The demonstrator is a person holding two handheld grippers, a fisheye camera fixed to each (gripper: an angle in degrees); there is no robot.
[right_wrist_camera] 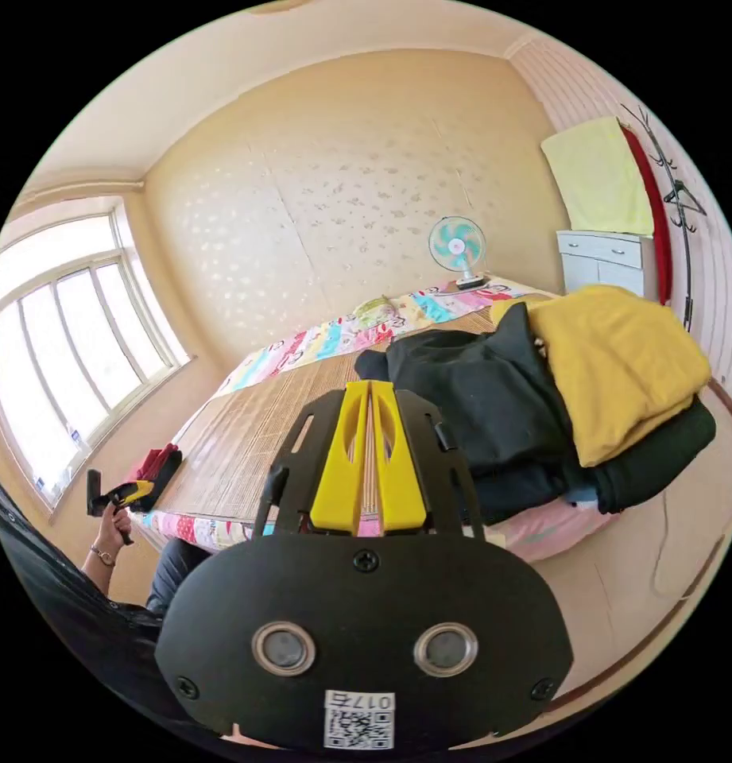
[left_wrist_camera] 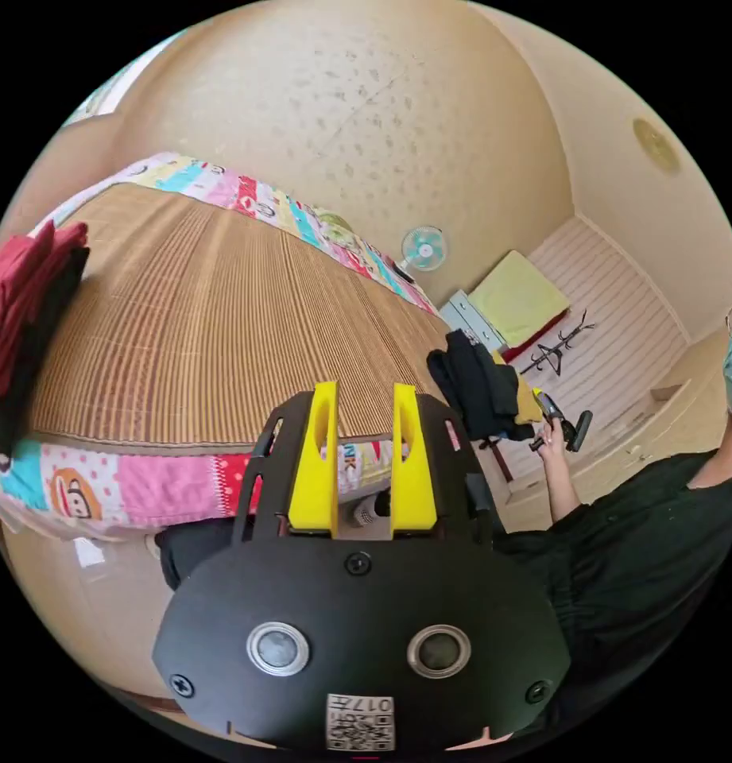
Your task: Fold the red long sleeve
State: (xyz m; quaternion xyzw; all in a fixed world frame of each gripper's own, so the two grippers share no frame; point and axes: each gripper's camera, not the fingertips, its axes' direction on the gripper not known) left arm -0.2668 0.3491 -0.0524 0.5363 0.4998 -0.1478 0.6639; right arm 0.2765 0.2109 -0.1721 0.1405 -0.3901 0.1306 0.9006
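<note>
Both claws hung empty off the bed's edge, nothing yet picked up.
Left claw [left_wrist_camera: 364,457] stood parted, right claw [right_wrist_camera: 369,457] pinched on air; red sleeve [left_wrist_camera: 20,298] lay stacked on a black garment [left_wrist_camera: 16,381] on the mat [left_wrist_camera: 214,334], so a grab might drag both.

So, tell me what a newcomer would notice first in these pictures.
The right gripper, yellow jaws closed together and empty, points at a heap of black and mustard-yellow clothes on the woven bamboo bed mat. The left gripper, jaws apart, faces the same mat, with red and black folded garments at its far edge.
</note>
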